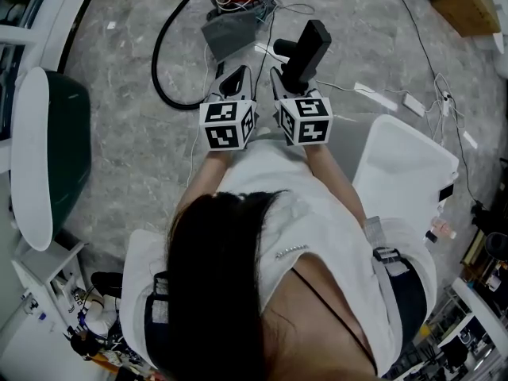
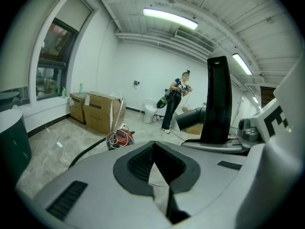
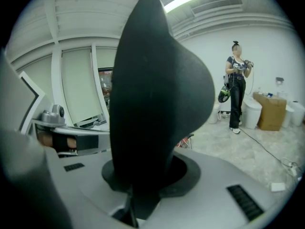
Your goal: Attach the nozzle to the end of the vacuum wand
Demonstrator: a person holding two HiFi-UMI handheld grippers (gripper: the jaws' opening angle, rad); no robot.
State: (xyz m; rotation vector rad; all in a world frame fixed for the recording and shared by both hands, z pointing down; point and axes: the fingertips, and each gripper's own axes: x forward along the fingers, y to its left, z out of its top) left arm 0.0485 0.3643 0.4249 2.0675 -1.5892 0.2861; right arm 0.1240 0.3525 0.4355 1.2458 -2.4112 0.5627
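Right claw (image 1: pixel 287 76) is clamped on the black plastic vacuum nozzle (image 1: pixel 305 48). It grips the lower body, so the flat, wedge-like end stands up above the jaws and a short round socket pokes out sideways toward my left claw (image 1: pixel 232 79). That claw has its jaws closed together with nothing between them.

I judge the nozzle light and rigid. Its smooth hard shell could twist in the pads when pushed, so a hold low on the body, near the socket, should keep it in line for a push fit.

A thin silvery tube (image 2: pixel 119 109) rises from the red canister vacuum (image 2: pixel 123 138) on the grey stone floor (image 1: pixel 135 149). I take it for the wand: stiff, long, and likely to swing unless my free claw steadies it near its end. It is well apart from the nozzle.

Between us a black hose (image 1: pixel 163 54) loops across the floor beside a grey flat piece (image 1: pixel 230 28). Brown cardboard boxes (image 2: pixel 97 111) stand by the wall, and another person (image 2: pixel 175 104) stands far back.
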